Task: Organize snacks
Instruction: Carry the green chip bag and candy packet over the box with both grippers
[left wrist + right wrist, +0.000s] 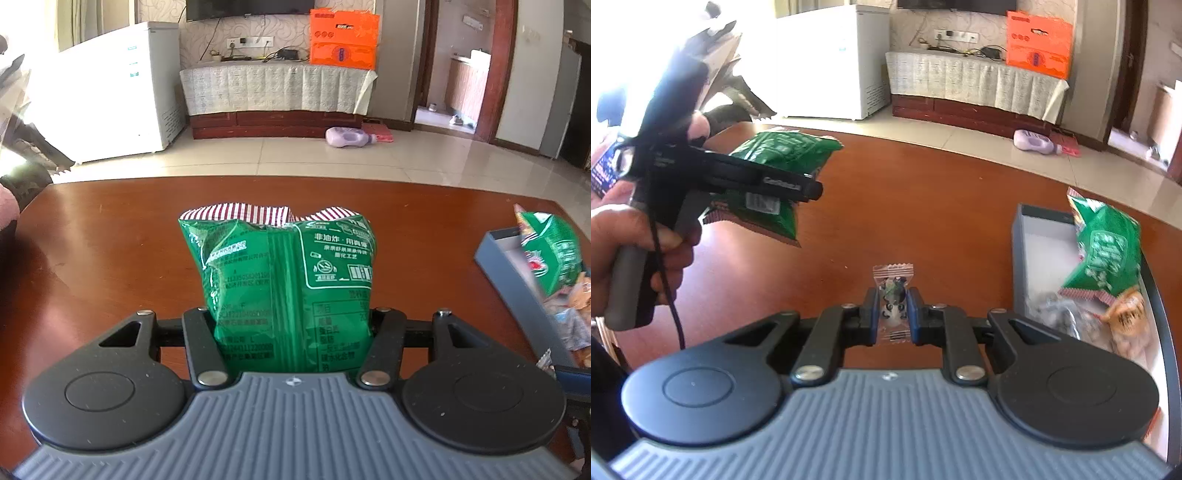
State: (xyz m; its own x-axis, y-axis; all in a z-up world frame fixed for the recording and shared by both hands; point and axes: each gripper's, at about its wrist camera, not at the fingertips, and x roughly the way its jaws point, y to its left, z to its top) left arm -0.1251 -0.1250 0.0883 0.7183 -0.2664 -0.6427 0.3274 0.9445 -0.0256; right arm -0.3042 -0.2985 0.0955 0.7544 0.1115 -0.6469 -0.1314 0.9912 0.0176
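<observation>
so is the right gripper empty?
No, the right gripper is shut on a small clear candy wrapper, pinched between its blue pads above the table.

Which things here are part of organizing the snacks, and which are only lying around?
Part of the job:
- green snack bag held in the left gripper
- small wrapped candy held in the right gripper
- grey box with snacks already inside

Only lying around:
- purple bottle on the floor
- orange carton
- white freezer
</observation>
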